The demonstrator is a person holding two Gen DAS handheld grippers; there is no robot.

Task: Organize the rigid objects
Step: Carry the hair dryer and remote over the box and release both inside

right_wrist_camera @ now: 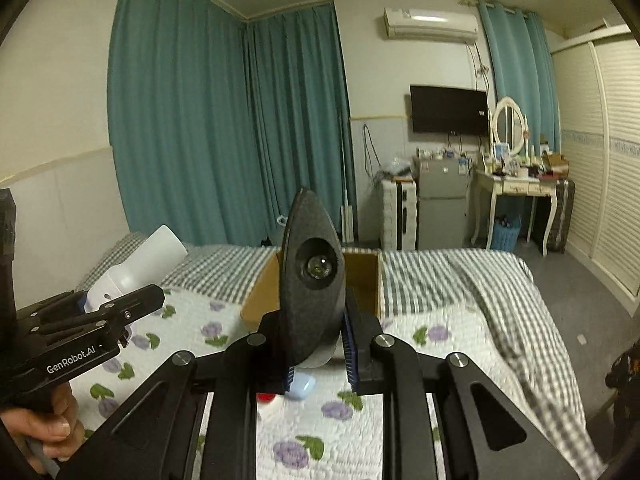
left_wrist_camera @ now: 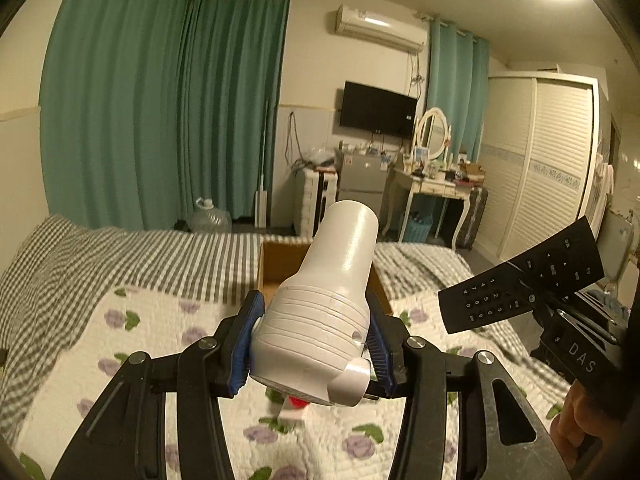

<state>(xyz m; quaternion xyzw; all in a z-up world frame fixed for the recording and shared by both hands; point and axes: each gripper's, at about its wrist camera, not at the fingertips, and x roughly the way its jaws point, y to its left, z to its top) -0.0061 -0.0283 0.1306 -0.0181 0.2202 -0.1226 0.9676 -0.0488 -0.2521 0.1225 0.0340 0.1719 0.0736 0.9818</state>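
My left gripper [left_wrist_camera: 312, 344] is shut on a white plastic hair dryer [left_wrist_camera: 328, 296], held above the bed with its nozzle pointing forward. It also shows in the right wrist view [right_wrist_camera: 136, 264]. My right gripper [right_wrist_camera: 316, 344] is shut on a black remote control [right_wrist_camera: 312, 280], seen end-on; in the left wrist view the remote [left_wrist_camera: 520, 280] shows its buttons. An open cardboard box [right_wrist_camera: 360, 280] sits on the bed just ahead of both grippers; it also shows in the left wrist view [left_wrist_camera: 280, 268].
The bed has a floral quilt [right_wrist_camera: 400, 360] and a grey checked blanket [right_wrist_camera: 480, 280]. A small pale blue case [right_wrist_camera: 302, 386] and a red-and-white item [right_wrist_camera: 268, 400] lie on the quilt below the right gripper. A fridge [right_wrist_camera: 440, 200] and dressing table [right_wrist_camera: 516, 188] stand beyond.
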